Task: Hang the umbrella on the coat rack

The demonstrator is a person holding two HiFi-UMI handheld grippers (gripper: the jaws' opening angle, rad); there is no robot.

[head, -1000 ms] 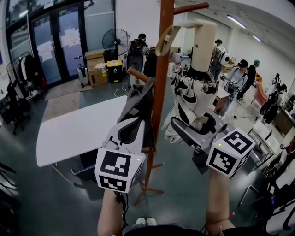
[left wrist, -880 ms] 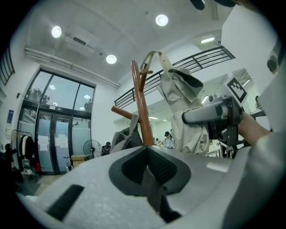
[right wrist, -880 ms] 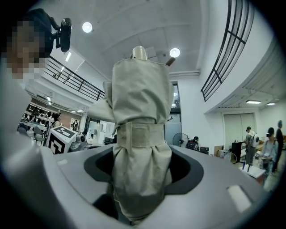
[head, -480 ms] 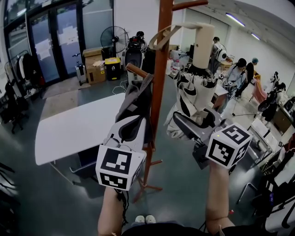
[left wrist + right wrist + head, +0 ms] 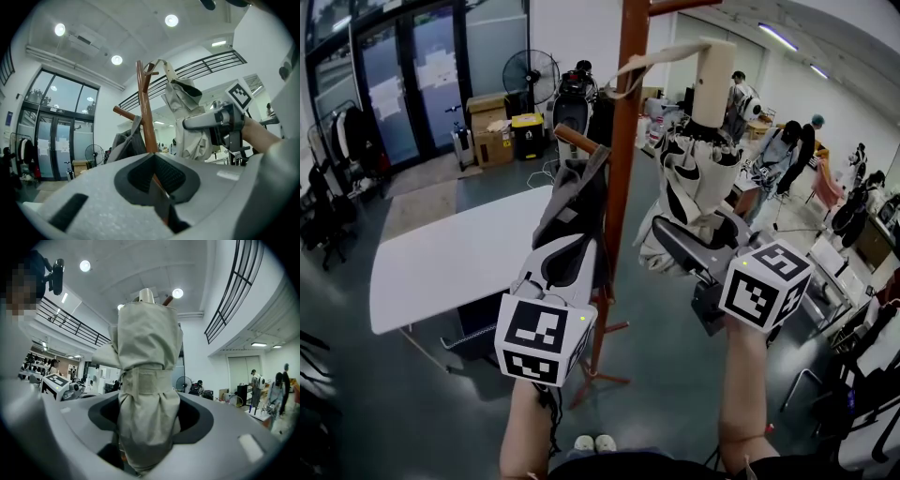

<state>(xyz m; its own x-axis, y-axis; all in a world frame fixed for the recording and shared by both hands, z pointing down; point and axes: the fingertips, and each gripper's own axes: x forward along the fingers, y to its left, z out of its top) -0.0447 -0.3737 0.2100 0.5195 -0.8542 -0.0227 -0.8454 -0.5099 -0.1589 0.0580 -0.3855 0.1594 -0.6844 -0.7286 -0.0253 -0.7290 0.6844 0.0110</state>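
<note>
A folded beige-and-black umbrella (image 5: 689, 187) stands upright with its cream handle (image 5: 713, 84) on top. My right gripper (image 5: 694, 246) is shut on its lower bundle, and the cloth fills the jaws in the right gripper view (image 5: 147, 427). The handle's strap (image 5: 652, 58) stretches left to the brown coat rack pole (image 5: 623, 169); I cannot tell whether it sits on a peg. My left gripper (image 5: 558, 267) is shut with nothing in it, just left of the pole (image 5: 145, 112). The left gripper view also shows the umbrella (image 5: 187, 117).
A grey bag (image 5: 577, 202) hangs from a lower peg (image 5: 578, 141) right above my left gripper. A white table (image 5: 459, 258) stands to the left. The rack's feet (image 5: 600, 375) spread on the floor below. A fan (image 5: 530, 75), boxes (image 5: 492, 127) and people (image 5: 792, 155) are farther back.
The strap loop has flattened and now lies stretched against the pole, a little higher. Both hands have hardly moved.
</note>
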